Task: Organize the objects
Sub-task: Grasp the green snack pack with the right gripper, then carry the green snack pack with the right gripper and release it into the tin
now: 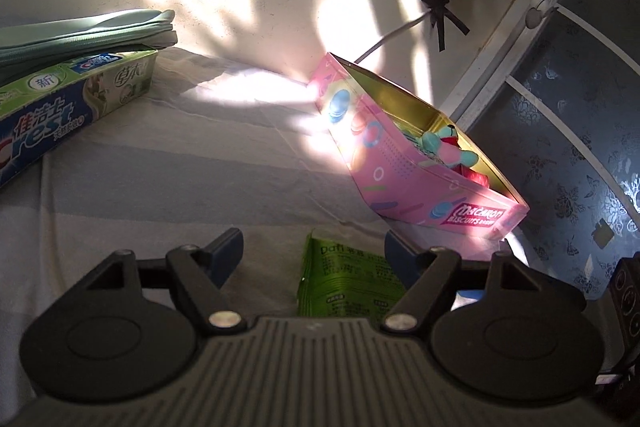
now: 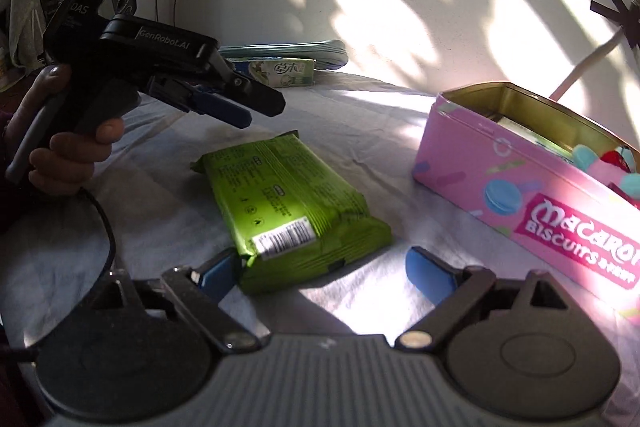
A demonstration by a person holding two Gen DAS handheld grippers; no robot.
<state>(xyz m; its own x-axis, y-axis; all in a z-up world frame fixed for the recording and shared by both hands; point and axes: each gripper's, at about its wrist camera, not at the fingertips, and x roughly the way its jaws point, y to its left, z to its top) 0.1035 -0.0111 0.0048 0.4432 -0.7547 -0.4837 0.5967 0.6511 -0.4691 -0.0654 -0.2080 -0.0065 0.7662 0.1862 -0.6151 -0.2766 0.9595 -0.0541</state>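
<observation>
Sheet [image 2: 168,163]: packet [image 2: 288,203] between right gripper [image 2: 320,267].

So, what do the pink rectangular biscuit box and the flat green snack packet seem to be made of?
The pink biscuit box looks like printed tin: its bare inner walls shine gold and the rim is rolled. The green snack packet looks like glossy plastic film, creased, with crimped ends.

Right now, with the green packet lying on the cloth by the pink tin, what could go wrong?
1. The right hand-held gripper is open around one corner of the green packet; closing there could pinch only wrapper, so it may slip or droop.
2. The pink tin already holds a plush toy and more, so the packet might not sit flat.
3. The left hand-held gripper hangs close above the packet; the two could collide.
</observation>
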